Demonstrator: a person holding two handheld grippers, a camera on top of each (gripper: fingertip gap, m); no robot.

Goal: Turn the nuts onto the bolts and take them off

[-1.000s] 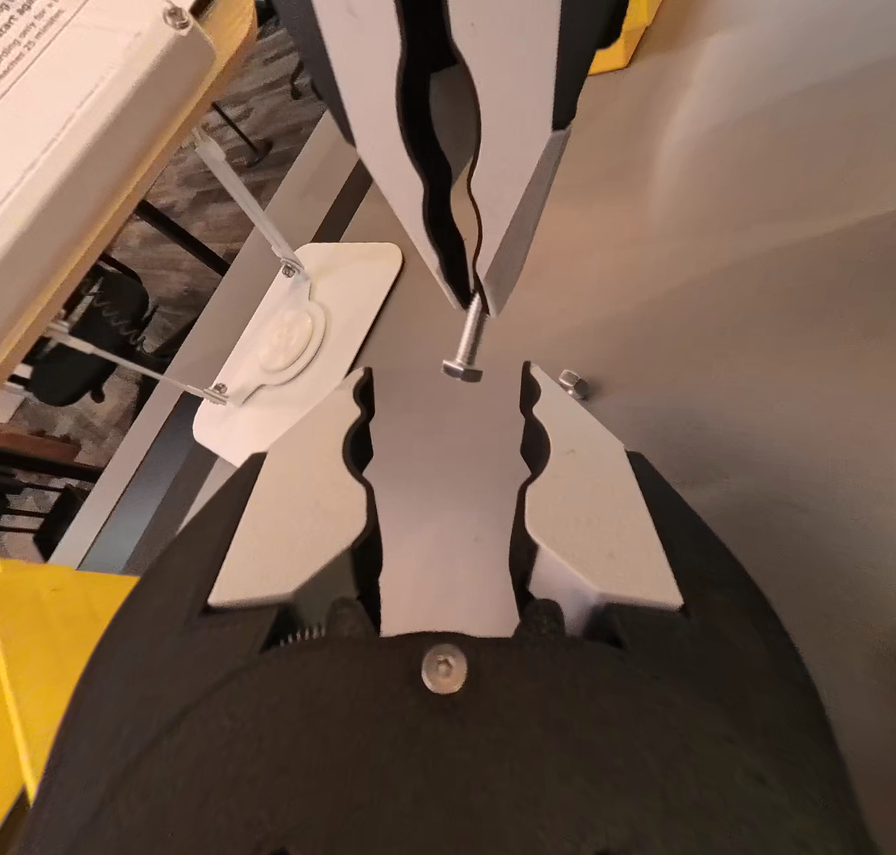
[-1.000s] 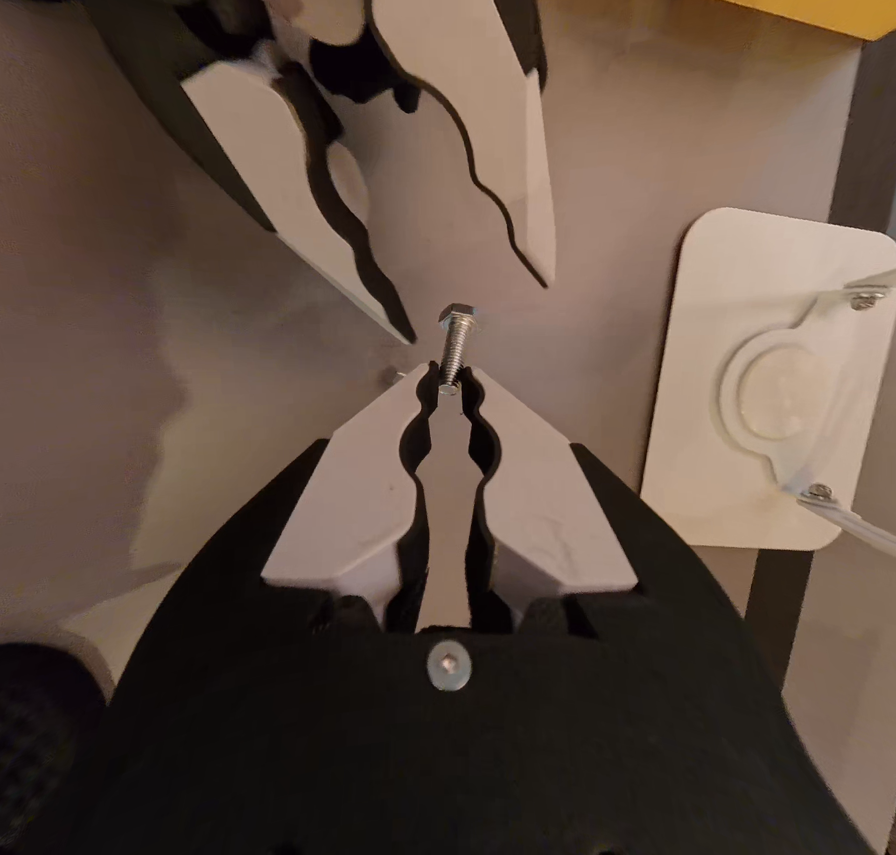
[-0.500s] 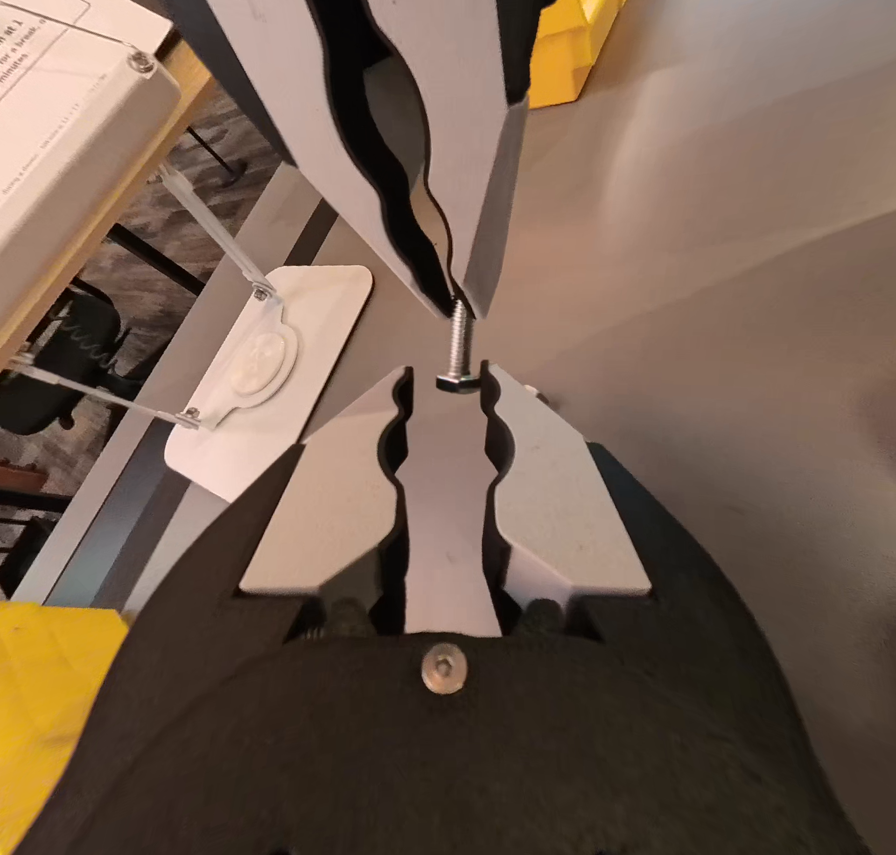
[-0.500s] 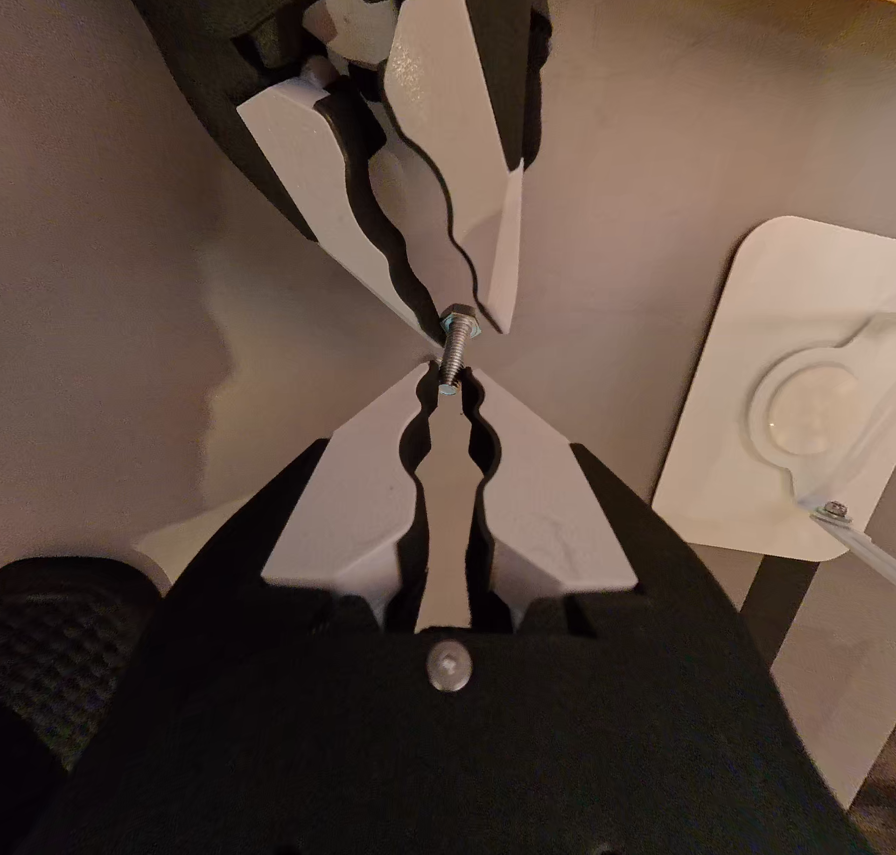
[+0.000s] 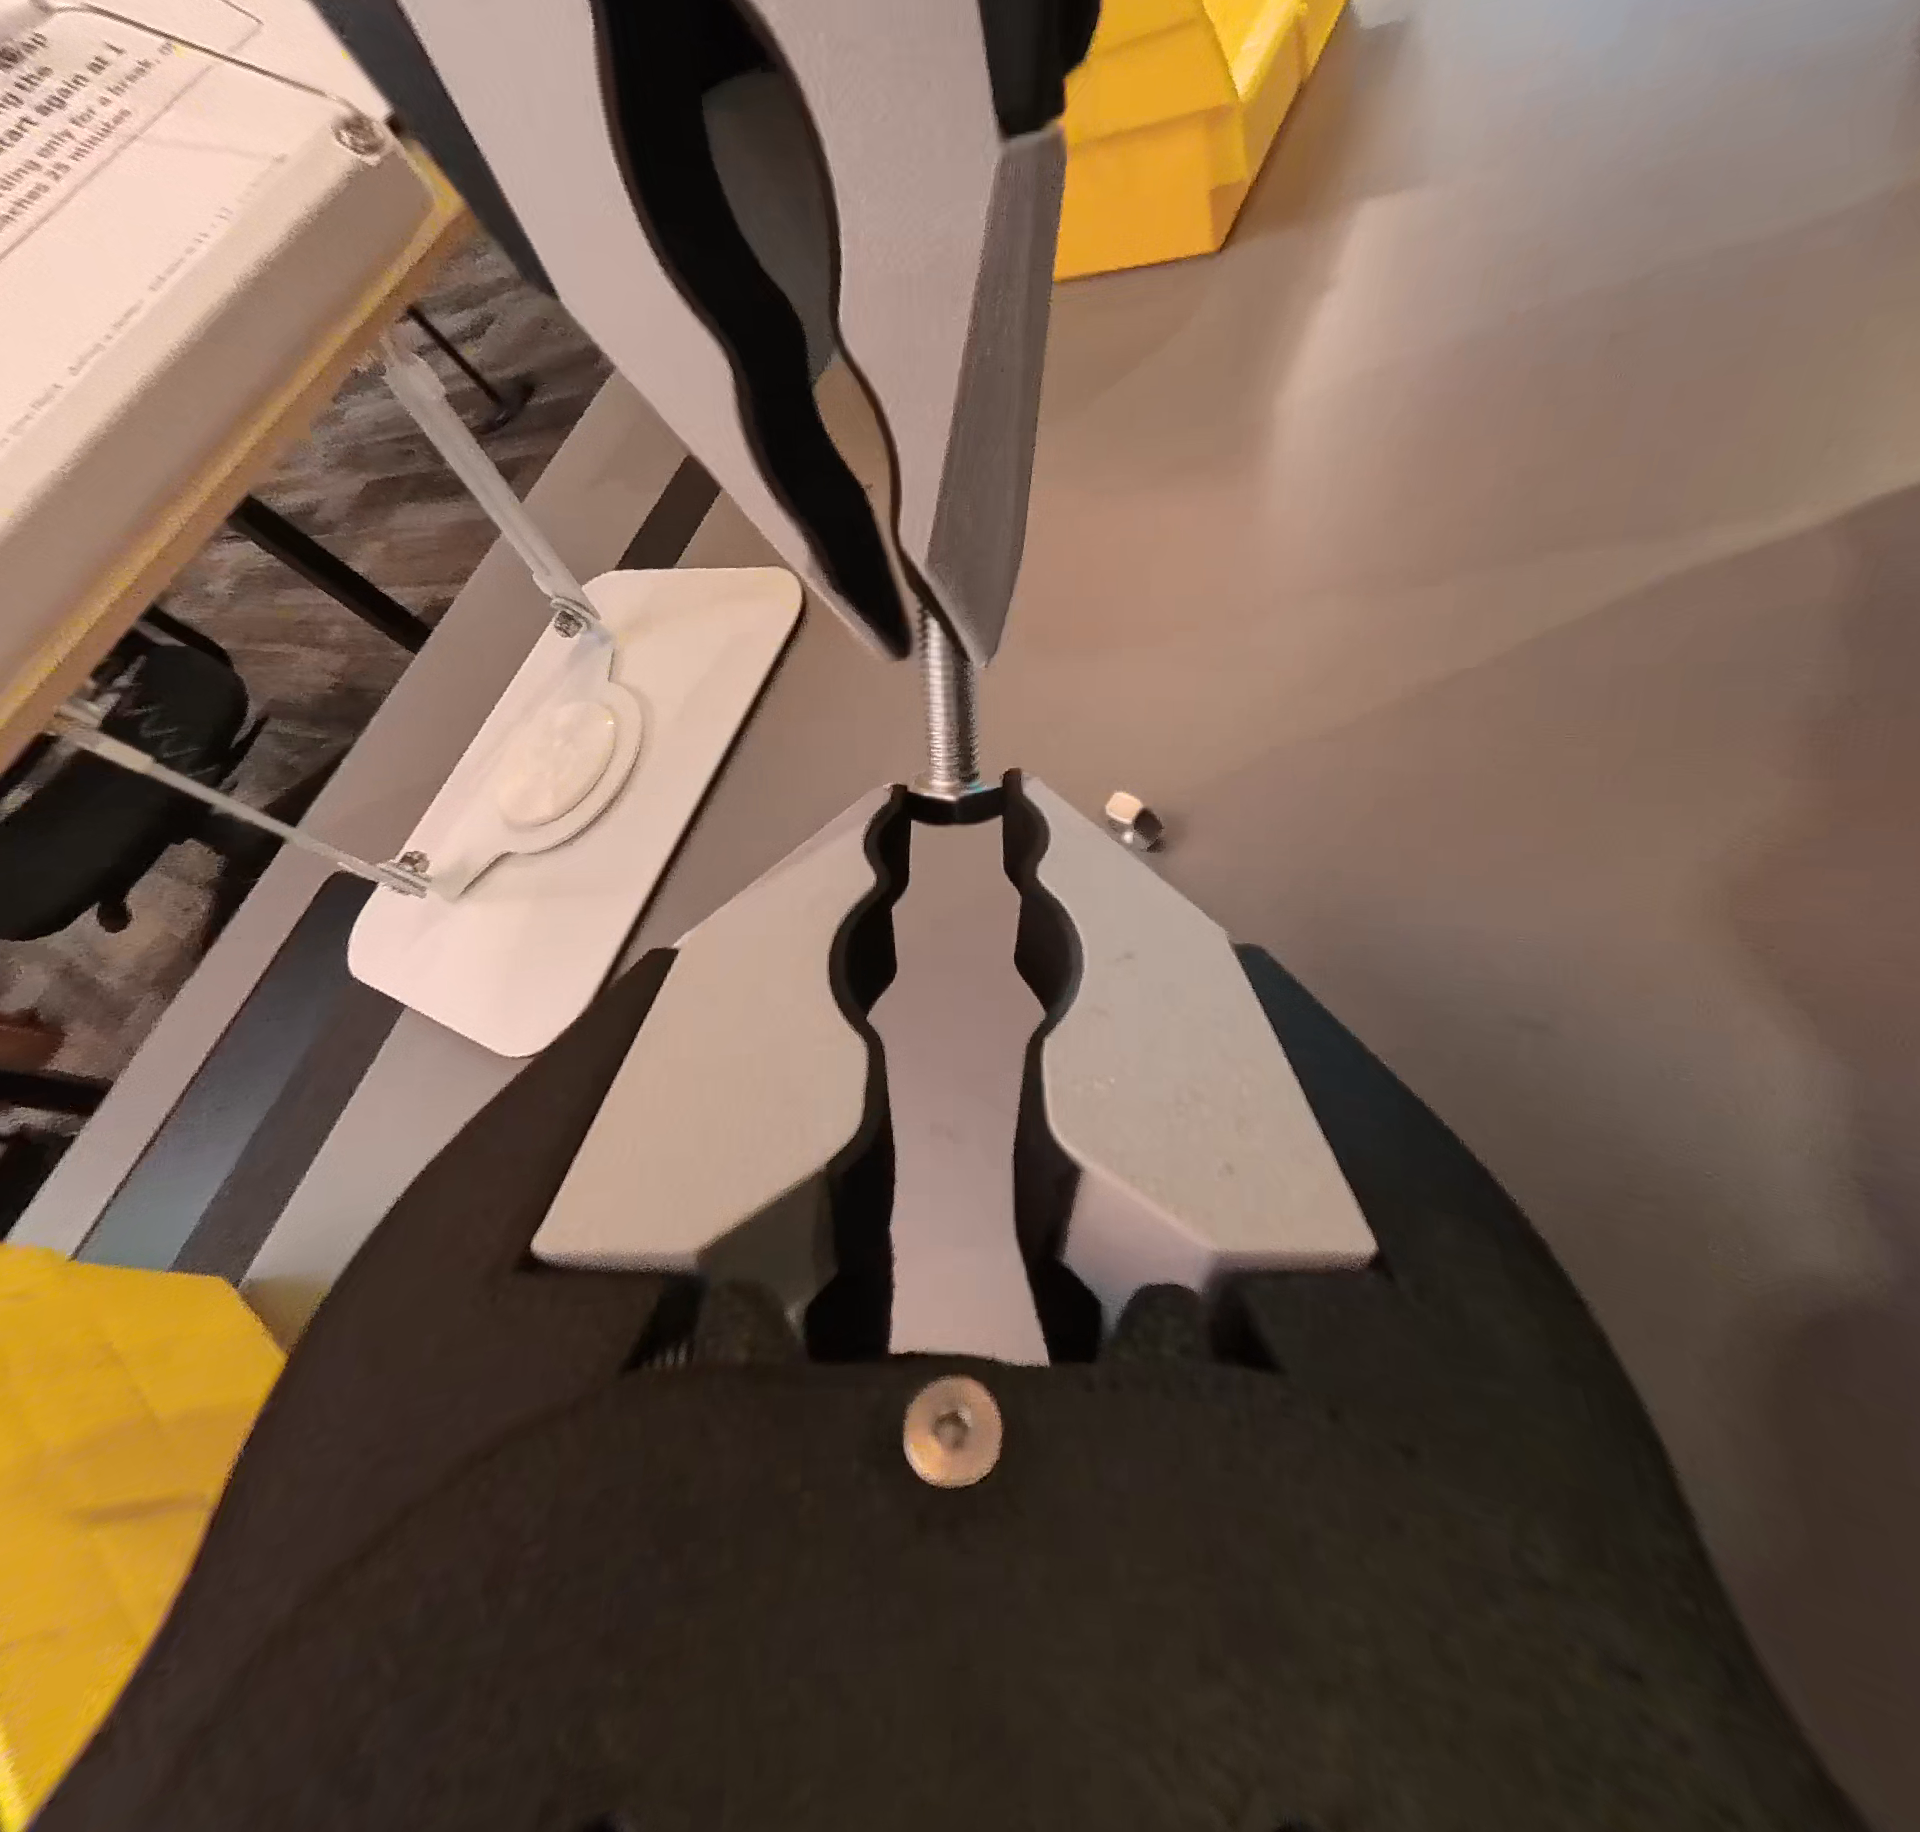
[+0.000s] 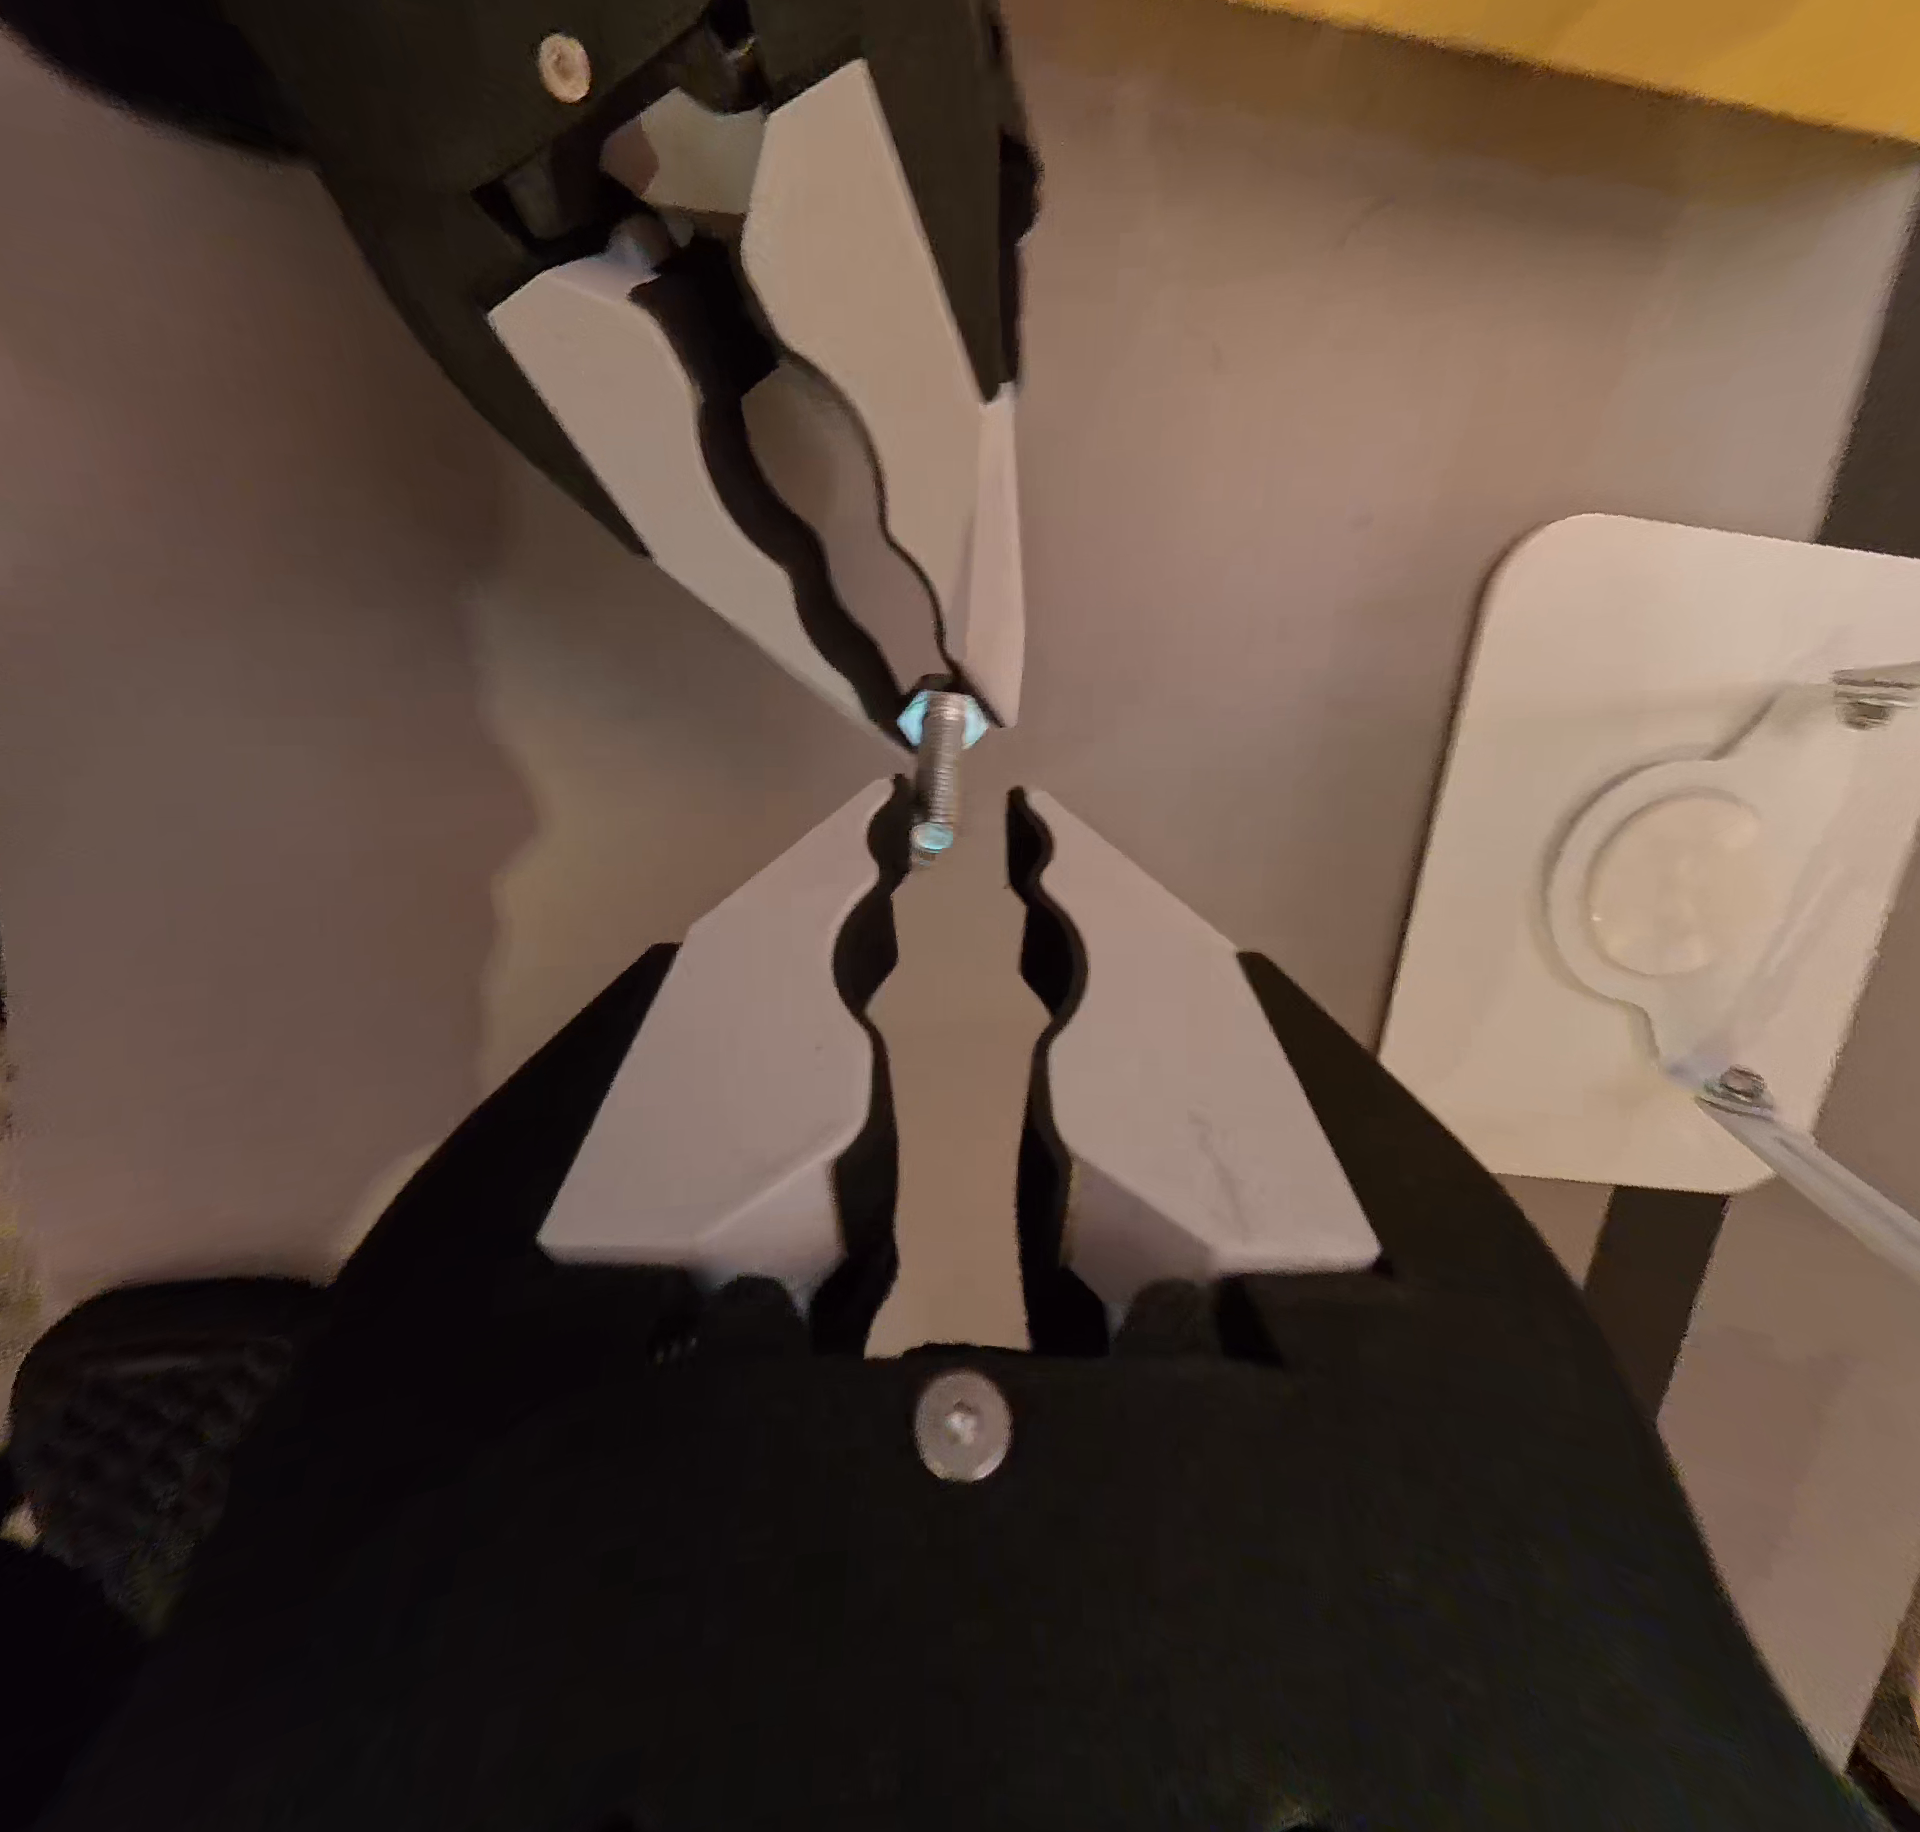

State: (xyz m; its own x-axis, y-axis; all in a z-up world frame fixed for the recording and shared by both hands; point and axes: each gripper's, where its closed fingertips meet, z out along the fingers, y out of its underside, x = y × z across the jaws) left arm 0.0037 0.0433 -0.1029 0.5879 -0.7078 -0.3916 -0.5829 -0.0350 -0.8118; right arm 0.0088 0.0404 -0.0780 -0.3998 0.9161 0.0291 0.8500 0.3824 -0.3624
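A small silver bolt [image 5: 948,712] hangs in the air between my two grippers, above the grey table [image 5: 1455,743]. My left gripper [image 5: 953,790] is shut on the bolt's hex head. In the right wrist view the left gripper [image 6: 940,712] comes in from above, clamped on that head. My right gripper [image 6: 948,793] is open a little. The bolt's threaded end [image 6: 930,832] lies between its fingertips, close to the left one. In the left wrist view the right gripper [image 5: 935,644] reaches down over the thread. A loose nut [image 5: 1135,819] lies on the table just right of my left gripper.
A white plate with a clear bracket [image 5: 582,806] lies at the table's left edge and also shows in the right wrist view [image 6: 1662,847]. Yellow bins stand at the back [image 5: 1195,120] and near left [image 5: 104,1419]. A white labelled box [image 5: 156,224] sits on another table.
My left gripper moved in and shut on the bolt's head. My right gripper, which held the threaded end, has now opened slightly.
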